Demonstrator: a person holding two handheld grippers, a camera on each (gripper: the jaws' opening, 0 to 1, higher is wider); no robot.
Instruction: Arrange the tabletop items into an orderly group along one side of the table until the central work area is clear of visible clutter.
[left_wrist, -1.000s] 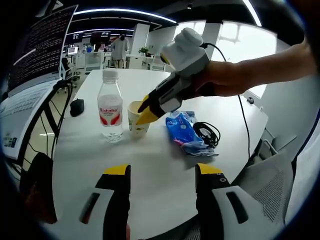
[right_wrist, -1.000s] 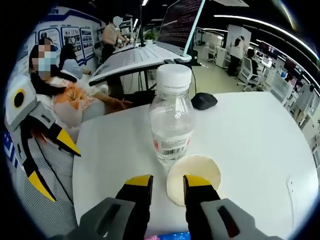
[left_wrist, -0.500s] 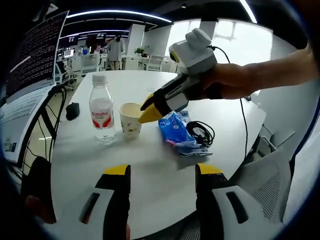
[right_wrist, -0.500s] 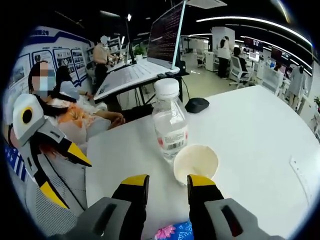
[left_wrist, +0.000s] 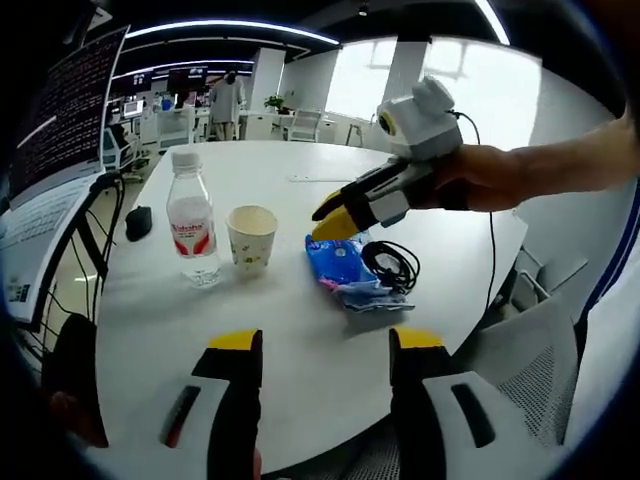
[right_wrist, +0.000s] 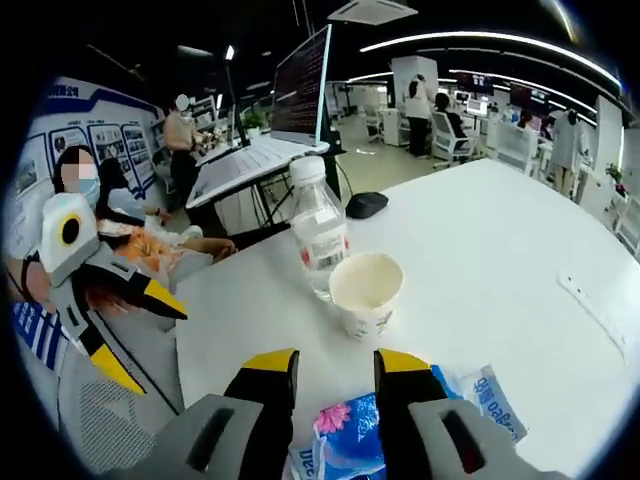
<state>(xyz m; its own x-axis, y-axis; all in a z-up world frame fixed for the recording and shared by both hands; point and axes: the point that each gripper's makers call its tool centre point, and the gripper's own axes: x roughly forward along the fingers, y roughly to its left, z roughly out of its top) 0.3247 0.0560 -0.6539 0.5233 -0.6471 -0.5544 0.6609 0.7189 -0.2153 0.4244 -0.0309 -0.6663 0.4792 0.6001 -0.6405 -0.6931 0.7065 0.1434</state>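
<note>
Right gripper (left_wrist: 332, 217) has pulled back from the paper cup (left_wrist: 251, 237), now hovers over the blue tissue pack (left_wrist: 338, 262); jaws parted, holding nothing. Left gripper (left_wrist: 324, 345) low over bare bench (left_wrist: 300, 330), jaws wide apart, empty. Water bottle (left_wrist: 192, 220) upright just beside cup, both near bench's far-left side. Black cable (left_wrist: 392, 263) coiled touching pack's edge. Mouse (left_wrist: 137, 222) well apart by the edge. In right gripper view pack (right_wrist: 345, 440) sits btwn its jaws, cup (right_wrist: 366, 291) just ahead.

The bottle (left_wrist: 192, 216) was clear glossy plastic; the cup (left_wrist: 251, 238) matt paper; the blue packet (left_wrist: 338, 262) shiny, crinkled film; the table (left_wrist: 300, 330) smooth, matt white.
</note>
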